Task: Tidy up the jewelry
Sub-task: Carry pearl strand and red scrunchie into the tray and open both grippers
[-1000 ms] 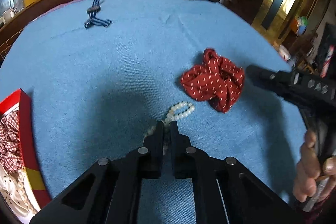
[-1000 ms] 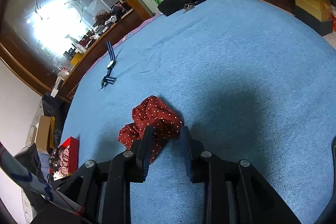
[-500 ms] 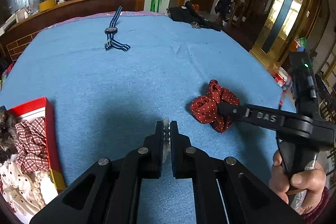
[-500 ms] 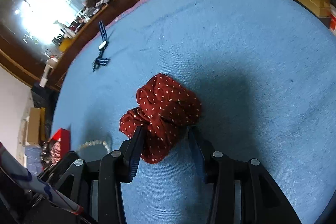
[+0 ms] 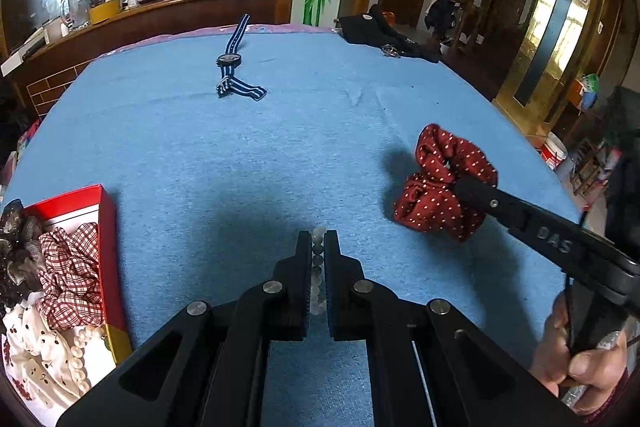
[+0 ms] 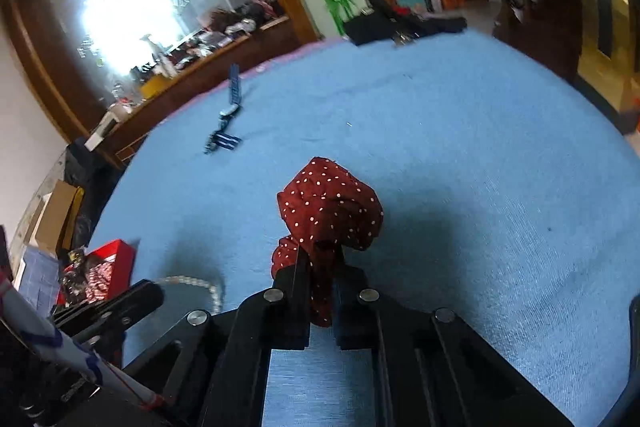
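Observation:
My left gripper (image 5: 318, 243) is shut on a white pearl bracelet (image 5: 318, 267) and holds it above the blue cloth; the bracelet also shows in the right wrist view (image 6: 192, 283). My right gripper (image 6: 320, 259) is shut on a dark red polka-dot scrunchie (image 6: 332, 207), lifted off the cloth; it also shows in the left wrist view (image 5: 440, 187). A red box (image 5: 108, 247) at the left holds scrunchies and pearls.
A blue striped watch (image 5: 234, 67) lies at the far middle of the blue cloth (image 5: 240, 155). A black garment with keys (image 5: 388, 37) lies at the far right edge. A wooden counter stands behind the table.
My left gripper has lifted the pearl bracelet off the cloth. My right gripper has closed on the red scrunchie and raised it.

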`<state>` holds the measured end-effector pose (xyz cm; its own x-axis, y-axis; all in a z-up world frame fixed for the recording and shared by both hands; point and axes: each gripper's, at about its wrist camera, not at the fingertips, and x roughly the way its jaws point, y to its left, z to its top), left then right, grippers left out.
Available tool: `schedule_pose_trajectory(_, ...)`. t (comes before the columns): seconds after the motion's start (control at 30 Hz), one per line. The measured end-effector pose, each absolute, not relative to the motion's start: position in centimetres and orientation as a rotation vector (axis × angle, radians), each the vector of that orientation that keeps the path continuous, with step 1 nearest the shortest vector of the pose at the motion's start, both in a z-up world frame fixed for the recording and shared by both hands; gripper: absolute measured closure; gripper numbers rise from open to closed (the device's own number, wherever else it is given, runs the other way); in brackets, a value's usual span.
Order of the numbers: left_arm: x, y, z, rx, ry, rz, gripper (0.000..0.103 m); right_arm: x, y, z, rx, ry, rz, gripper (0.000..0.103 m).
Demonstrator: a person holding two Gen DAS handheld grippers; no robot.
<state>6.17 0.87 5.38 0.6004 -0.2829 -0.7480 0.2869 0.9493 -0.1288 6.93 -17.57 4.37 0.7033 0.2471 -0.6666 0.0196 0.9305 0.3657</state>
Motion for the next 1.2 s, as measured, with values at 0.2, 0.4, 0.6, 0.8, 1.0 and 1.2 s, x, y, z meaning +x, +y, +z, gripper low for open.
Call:
schedule_pose_trajectory(0.2, 6.1, 1.3, 5.5, 0.012, 0.854, -0.306, 0.098, 6.5, -17.1, 4.7, 0.378, 0.782, 0.18, 0.095)
schedule_pose_trajectory(0.4, 6.0, 1.3, 5.5, 0.03, 0.845, -0.292, 0.098, 6.7, -16.4, 4.5, 0.374, 0.793, 0.209, 0.095)
schedule_pose_trajectory(0.6, 6.0, 1.2, 5.5, 0.031, 0.846, -0.289, 0.098, 6.8, -16.3, 4.3, 0.376, 0.805, 0.214, 0.095)
schedule_pose_trajectory(0.8, 5.6, 1.0, 5.8, 0.045, 0.821, -0.286, 0.098, 6.6, -16.4, 4.6, 0.374, 0.793, 0.194, 0.095)
schedule_pose_trajectory(1.0, 4.7, 0.9, 6.6, 0.043, 0.795, -0.289, 0.098, 4.2, -16.2, 5.9, 0.394, 0.768, 0.172, 0.095)
schedule_pose_trajectory(1.2, 1.7, 1.7, 9.1, 0.051, 0.739, -0.277, 0.098, 0.6, -16.1, 7.1, 0.4, 0.763, 0.176, 0.095)
